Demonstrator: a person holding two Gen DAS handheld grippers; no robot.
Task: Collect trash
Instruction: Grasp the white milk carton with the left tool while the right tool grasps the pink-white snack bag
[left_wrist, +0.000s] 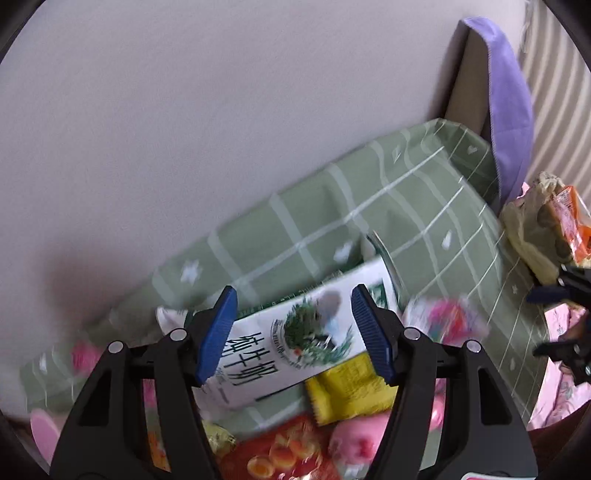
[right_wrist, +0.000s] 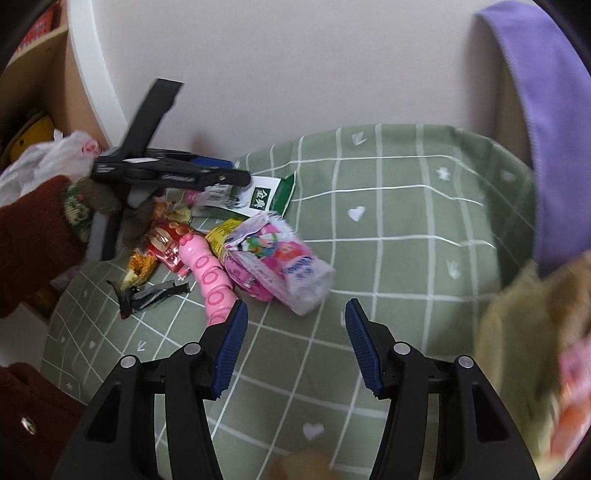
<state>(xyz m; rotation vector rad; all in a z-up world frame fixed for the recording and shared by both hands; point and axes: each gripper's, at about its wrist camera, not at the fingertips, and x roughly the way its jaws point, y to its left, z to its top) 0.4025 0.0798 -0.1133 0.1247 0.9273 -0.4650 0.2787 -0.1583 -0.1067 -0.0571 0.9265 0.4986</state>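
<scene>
A pile of trash lies on the green checked tablecloth (right_wrist: 406, 229). In the left wrist view my left gripper (left_wrist: 293, 332) is open, its blue pads on either side of a white and green milk carton (left_wrist: 295, 339); I cannot tell if they touch it. A yellow wrapper (left_wrist: 347, 391), a red snack packet (left_wrist: 280, 454) and a pink wrapper (left_wrist: 447, 317) lie around it. In the right wrist view my right gripper (right_wrist: 293, 347) is open and empty over the cloth. Ahead of it lie a pink bottle (right_wrist: 210, 273) and a pink and white wrapper (right_wrist: 284, 262). The left gripper (right_wrist: 221, 173) shows there over the carton (right_wrist: 258, 192).
A yellowish plastic bag (left_wrist: 535, 229) holding trash hangs at the right, blurred in the right wrist view (right_wrist: 535, 350). A purple cloth (right_wrist: 546, 110) drapes over a chair back by the white wall. A wooden shelf (right_wrist: 44, 74) and a white bag (right_wrist: 40, 162) stand at the left.
</scene>
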